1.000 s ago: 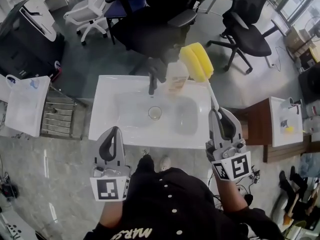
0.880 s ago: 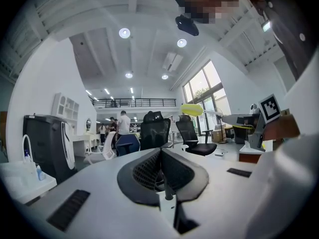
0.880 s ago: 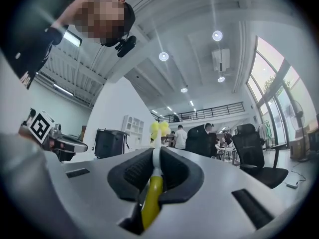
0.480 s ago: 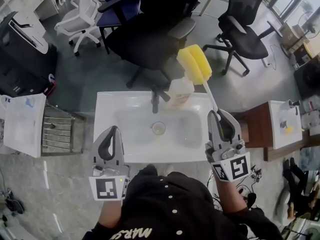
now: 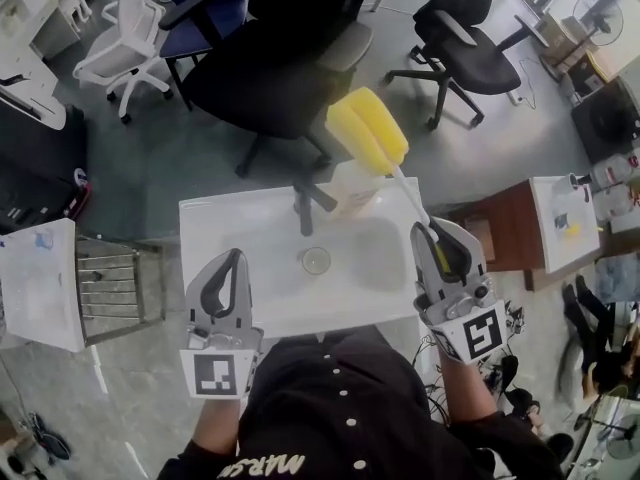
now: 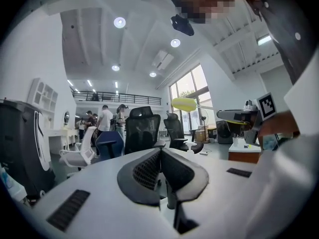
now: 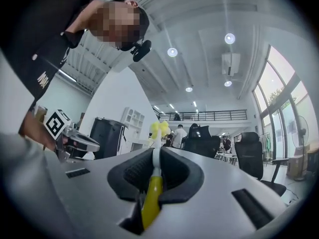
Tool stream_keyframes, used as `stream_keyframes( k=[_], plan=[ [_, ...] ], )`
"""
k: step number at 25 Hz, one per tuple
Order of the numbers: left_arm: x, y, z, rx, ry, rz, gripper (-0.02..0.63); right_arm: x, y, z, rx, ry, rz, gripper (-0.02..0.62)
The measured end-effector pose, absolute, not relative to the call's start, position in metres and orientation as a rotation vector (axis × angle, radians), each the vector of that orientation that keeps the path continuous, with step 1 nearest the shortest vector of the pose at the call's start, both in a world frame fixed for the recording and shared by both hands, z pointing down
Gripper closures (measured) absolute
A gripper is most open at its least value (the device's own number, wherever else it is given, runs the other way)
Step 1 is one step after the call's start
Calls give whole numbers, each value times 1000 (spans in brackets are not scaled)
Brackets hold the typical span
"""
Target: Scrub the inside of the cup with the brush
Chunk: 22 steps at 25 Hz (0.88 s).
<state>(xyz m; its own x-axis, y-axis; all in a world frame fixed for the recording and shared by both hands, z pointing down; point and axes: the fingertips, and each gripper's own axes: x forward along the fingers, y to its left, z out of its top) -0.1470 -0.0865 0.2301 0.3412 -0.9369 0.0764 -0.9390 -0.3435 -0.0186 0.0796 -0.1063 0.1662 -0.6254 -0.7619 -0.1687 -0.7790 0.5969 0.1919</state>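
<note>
Right tongs (image 5: 436, 232) pinch the brush (image 5: 375, 133) handle — sponge head near the cup (image 5: 352, 188) — left tongs (image 5: 231, 260) pressed together, empty.

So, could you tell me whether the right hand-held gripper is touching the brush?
Touching. In the right gripper view, the right hand-held gripper is shut on the brush, its handle clamped from both sides.

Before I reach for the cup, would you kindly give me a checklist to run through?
1. Brush held by right gripper: ok, jaws closed on its handle.
2. Left gripper open for the cup: not ok, shut and empty.
3. Cup standing by the faucet on the sink: ok.
4. Cup's opening facing up: cannot tell.
5. Brush head in the cup: not ok, outside it.
</note>
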Motion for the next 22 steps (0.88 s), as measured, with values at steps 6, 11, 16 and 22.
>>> stream_keyframes(
  k=[6, 11, 16, 22],
  plan=[
    [-118, -100, 283, 2686, -1572, 283, 580, 94, -114, 194, -1253, 2894, 442, 548],
    [-83, -106, 332, 2877, -1318, 497, 578, 108, -119, 219, -1103, 3100, 574, 548],
    [-66, -108, 415, 2908, -1118, 570, 577, 105, -96, 263, -758, 3307, 623, 548],
    [-64, -90, 532, 2766, -911, 707, 575, 102, -84, 350, -458, 3643, 729, 547]
  ],
)
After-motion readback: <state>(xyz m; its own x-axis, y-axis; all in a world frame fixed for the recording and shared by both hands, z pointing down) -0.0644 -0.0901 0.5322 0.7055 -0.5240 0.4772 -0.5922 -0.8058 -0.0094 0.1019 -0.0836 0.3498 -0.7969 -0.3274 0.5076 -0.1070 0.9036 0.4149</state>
